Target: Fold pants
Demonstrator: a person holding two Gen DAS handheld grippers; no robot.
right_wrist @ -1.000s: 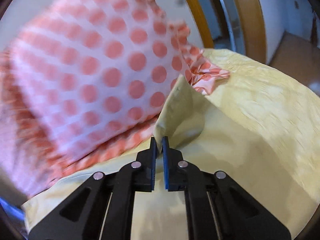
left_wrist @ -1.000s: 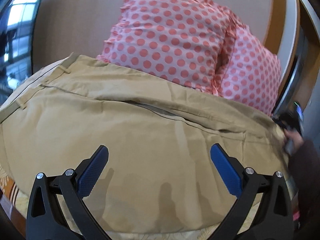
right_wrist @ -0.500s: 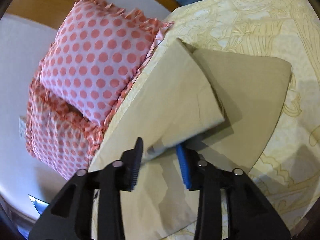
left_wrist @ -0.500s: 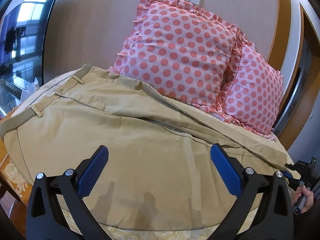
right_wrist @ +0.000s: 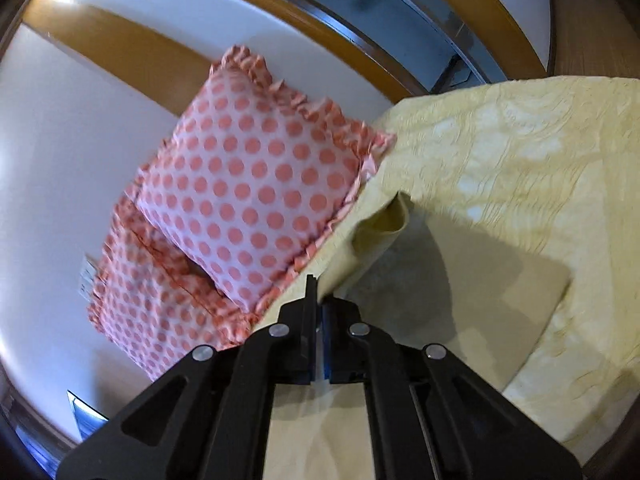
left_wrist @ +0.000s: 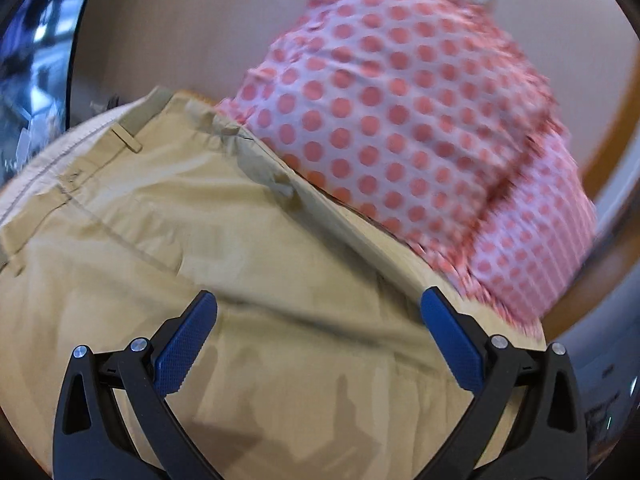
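Tan pants (left_wrist: 224,264) lie spread on the bed, waistband and belt loops at the upper left of the left wrist view. My left gripper (left_wrist: 318,340) is open and empty, hovering over the seat of the pants. In the right wrist view my right gripper (right_wrist: 318,312) is shut on the upper pant leg (right_wrist: 380,226) near its hem and lifts it off the bed. The lower pant leg (right_wrist: 500,300) lies flat on the bedspread beneath it, its hem toward the right.
Two pink polka-dot pillows (left_wrist: 400,120) (right_wrist: 248,192) lean on the wall just behind the pants. A yellow textured bedspread (right_wrist: 520,152) covers the bed. A wooden door frame (right_wrist: 360,40) stands beyond the bed's far edge.
My right gripper, half open around the pant leg half a second ago, has shut on it and raised it. My left gripper has swung closer to the pillows, still open.
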